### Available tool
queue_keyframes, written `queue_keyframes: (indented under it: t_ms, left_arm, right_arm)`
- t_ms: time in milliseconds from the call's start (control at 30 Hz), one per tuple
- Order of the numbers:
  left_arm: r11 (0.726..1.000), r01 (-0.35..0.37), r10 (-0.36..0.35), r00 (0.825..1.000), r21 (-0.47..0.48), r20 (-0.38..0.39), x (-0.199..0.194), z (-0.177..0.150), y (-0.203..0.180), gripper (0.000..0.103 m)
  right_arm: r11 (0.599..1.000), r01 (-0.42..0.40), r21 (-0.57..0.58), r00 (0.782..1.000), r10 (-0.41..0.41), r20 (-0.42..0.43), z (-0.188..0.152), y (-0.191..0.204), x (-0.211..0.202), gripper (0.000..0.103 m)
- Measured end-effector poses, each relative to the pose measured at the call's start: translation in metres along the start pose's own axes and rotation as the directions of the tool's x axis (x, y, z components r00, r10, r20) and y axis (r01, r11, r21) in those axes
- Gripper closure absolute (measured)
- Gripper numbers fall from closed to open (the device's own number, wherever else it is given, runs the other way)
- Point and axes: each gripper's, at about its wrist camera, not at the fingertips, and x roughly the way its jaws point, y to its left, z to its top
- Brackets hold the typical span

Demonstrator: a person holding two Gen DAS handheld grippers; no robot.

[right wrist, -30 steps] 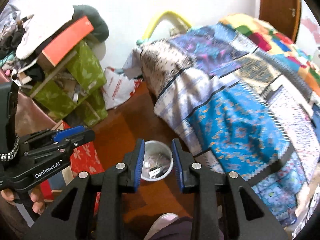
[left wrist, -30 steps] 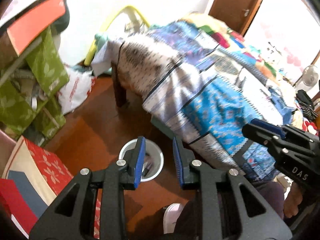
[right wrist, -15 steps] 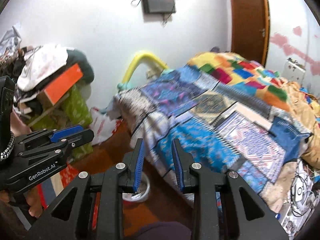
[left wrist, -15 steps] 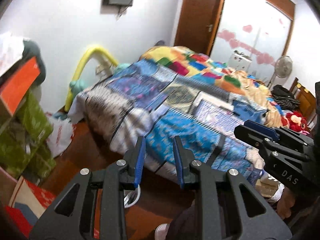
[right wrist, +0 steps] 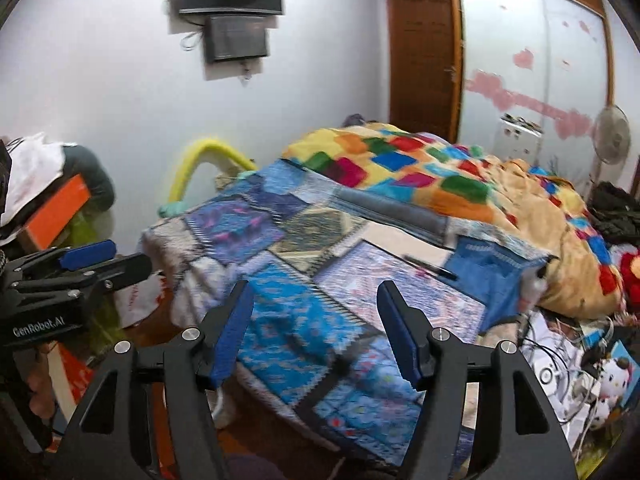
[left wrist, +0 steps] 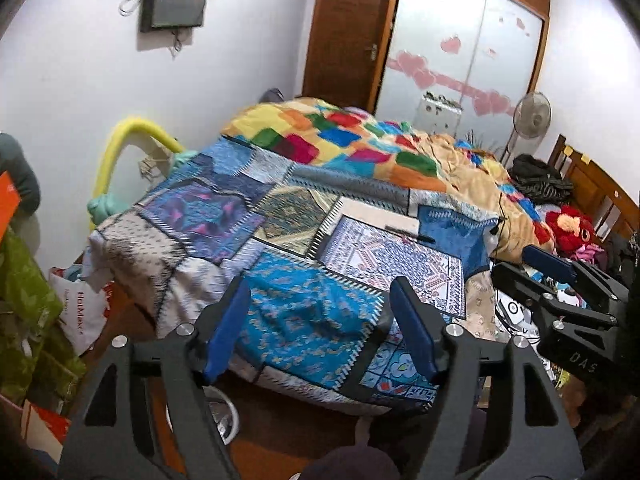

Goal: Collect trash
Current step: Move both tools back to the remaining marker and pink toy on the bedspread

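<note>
Left wrist view: a wide bed [left wrist: 320,216] fills the middle of a bedroom, covered by a blue patchwork quilt [left wrist: 304,312] with a bright multicoloured blanket [left wrist: 340,140] bunched behind it. Behind the bed stands a tall wardrobe with frosted sliding doors and pink heart stickers [left wrist: 464,56], beside a brown wooden door [left wrist: 348,36]. A dark wall-mounted screen [left wrist: 174,2] hangs on the white wall. A grey standing fan [left wrist: 531,116] is near the wardrobe. A yellow foam arch [left wrist: 120,144] curves up at the bed's left corner. A flat white pad with a black pen on it [left wrist: 384,220] lies on the quilt.

Low on the brown floor, the round white trash bin [left wrist: 224,420] sits just beside the bed's near edge, mostly hidden behind the left gripper's left finger; its contents cannot be seen.

The left gripper [left wrist: 320,328] points over the bed's edge, its blue-padded jaws spread apart and opening, with nothing between them. The right gripper [left wrist: 560,280] shows at the right side of this view.

In the right wrist view, the right gripper [right wrist: 316,332] likewise hangs over the quilt, jaws spread and opening, empty. A sliver of the white bin [right wrist: 224,408] peeks out behind its left finger.
</note>
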Motion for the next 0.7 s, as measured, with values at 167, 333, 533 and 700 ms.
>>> queue_keyframes:
  t_ms: [167, 333, 533, 700]
  left_arm:
    - [0.999, 0.014, -0.012, 0.998, 0.037, -0.062, 0.044, 0.011, -0.023, 0.032]
    - [0.999, 0.037, -0.032, 0.993, 0.038, -0.114, 0.09, 0.018, -0.038, 0.032]
    - [0.997, 0.062, -0.054, 0.985, 0.044, -0.164, 0.143, 0.021, -0.053, 0.032]
    - [0.996, 0.069, -0.056, 0.978, 0.063, -0.199, 0.186, 0.024, -0.063, 0.032]
  right_arm:
    - [0.997, 0.065, 0.038, 0.997, -0.064, -0.042, -0.005, -0.043, 0.017, 0.043]
    - [0.989, 0.137, 0.063, 0.987, -0.131, -0.097, -0.014, -0.09, 0.036, 0.043]
    - [0.979, 0.163, 0.12, 0.976, -0.143, -0.161, -0.019, -0.134, 0.066, 0.043]
    - [0.977, 0.157, 0.146, 0.972, -0.127, -0.198, -0.021, -0.153, 0.097, 0.043]
